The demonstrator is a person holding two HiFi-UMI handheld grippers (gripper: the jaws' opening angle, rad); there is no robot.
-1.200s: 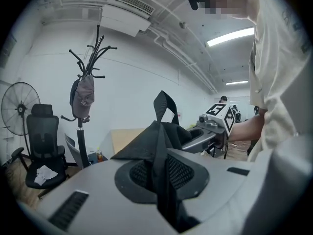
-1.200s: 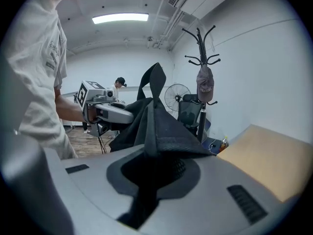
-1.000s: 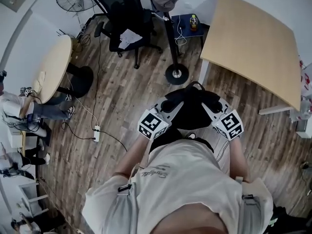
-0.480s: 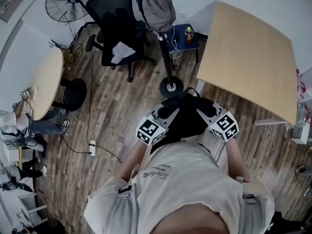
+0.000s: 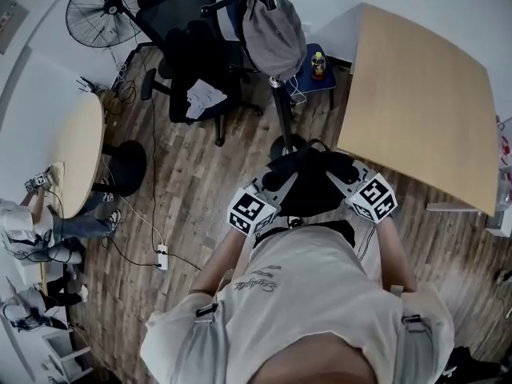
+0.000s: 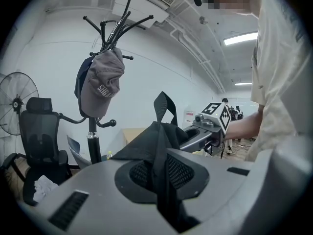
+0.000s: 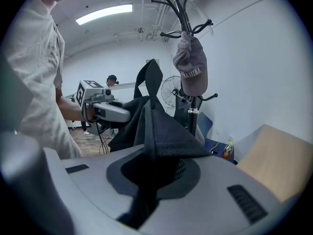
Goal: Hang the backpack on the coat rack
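The black backpack point(image 5: 310, 186) hangs in front of the person's chest, held between both grippers. My left gripper point(image 5: 274, 180) is shut on a fold of its fabric point(image 6: 157, 151), with the carry loop point(image 6: 165, 106) standing up behind. My right gripper point(image 5: 346, 171) is shut on the other side of the backpack point(image 7: 159, 126). The black coat rack point(image 5: 276, 94) stands just ahead, its hooks point(image 6: 113, 23) high up, with a grey cap point(image 6: 101, 84) hanging on it. The backpack hides part of the rack's round base point(image 5: 286, 145). Each gripper view shows the other gripper: right point(image 6: 211, 124), left point(image 7: 103, 107).
A black office chair point(image 5: 188, 50) and a floor fan point(image 5: 100, 6) stand left of the rack. A large wooden table point(image 5: 424, 94) is at the right, with a small blue stand point(image 5: 308, 74) bearing a bottle point(image 5: 318, 58) beside it. A round table point(image 5: 80, 150) and a power strip point(image 5: 162, 256) are at the left.
The person has walked forward with the backpack, so the coat rack and its cap are nearer and the backpack now covers part of the rack's base. Both grips are unchanged.
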